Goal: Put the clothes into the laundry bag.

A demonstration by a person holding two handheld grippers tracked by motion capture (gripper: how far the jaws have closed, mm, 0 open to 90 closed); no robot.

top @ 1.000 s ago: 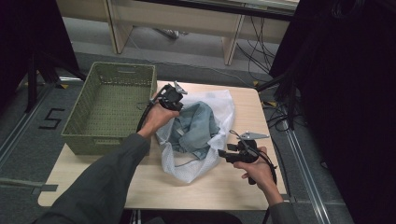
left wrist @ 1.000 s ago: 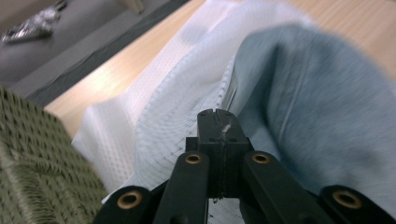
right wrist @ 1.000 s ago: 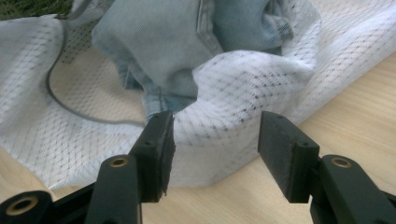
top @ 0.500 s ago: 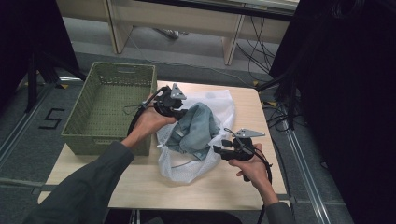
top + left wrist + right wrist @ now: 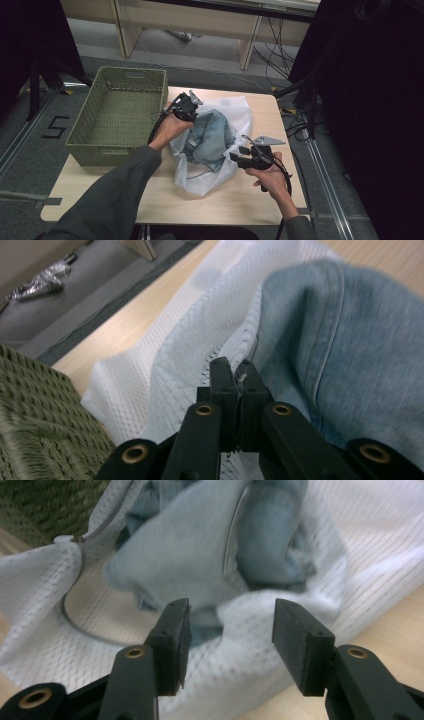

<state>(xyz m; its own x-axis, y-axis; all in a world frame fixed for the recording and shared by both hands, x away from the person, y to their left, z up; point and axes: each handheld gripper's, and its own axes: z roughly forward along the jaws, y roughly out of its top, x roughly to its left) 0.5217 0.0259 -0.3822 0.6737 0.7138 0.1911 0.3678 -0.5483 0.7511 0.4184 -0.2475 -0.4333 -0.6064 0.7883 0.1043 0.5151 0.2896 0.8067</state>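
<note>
Left tongs (image 5: 232, 367) shut tight on white mesh bag (image 5: 185, 340), right tongs (image 5: 230, 630) agape, empty.

Left gripper (image 5: 192, 106) — held in the left hand (image 5: 170, 127) on a forearm reaching diagonally up from the lower left; its jaws have just been closing and now stand pressed together on a fold of white mesh. Right gripper (image 5: 235, 157) — gripped from below by the right hand (image 5: 270, 175), pointing leftward, jaws parted, nothing clamped.
</note>
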